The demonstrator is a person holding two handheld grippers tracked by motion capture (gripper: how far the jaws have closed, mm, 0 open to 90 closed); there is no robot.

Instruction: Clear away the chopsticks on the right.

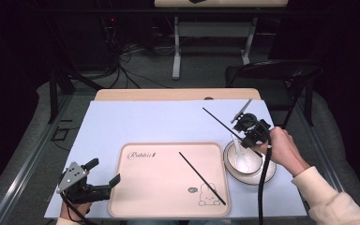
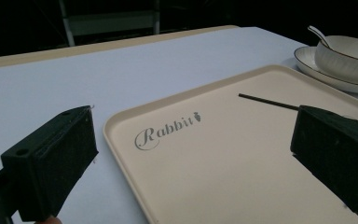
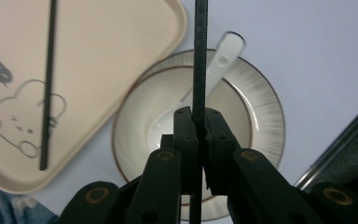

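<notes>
A black chopstick (image 1: pixel 220 123) is pinched in my right gripper (image 1: pixel 244 133), which hangs above the white bowl (image 1: pixel 243 161). In the right gripper view the jaws (image 3: pixel 196 116) are shut on the chopstick (image 3: pixel 200 46), which runs straight up past the white spoon (image 3: pixel 223 56) lying in the bowl (image 3: pixel 247 116). A second black chopstick (image 1: pixel 201 178) lies diagonally on the beige tray (image 1: pixel 140 187), its lower end near the rabbit drawing. My left gripper (image 1: pixel 105 171) rests at the tray's left edge, open with nothing between its jaws (image 2: pixel 191 121).
The bowl stands on a rimmed plate (image 1: pixel 267 176) right of the tray. A pale blue mat (image 1: pixel 136 122) covers the table. Behind the table a black chair (image 1: pixel 272 75) stands on the floor, with cables to the far left.
</notes>
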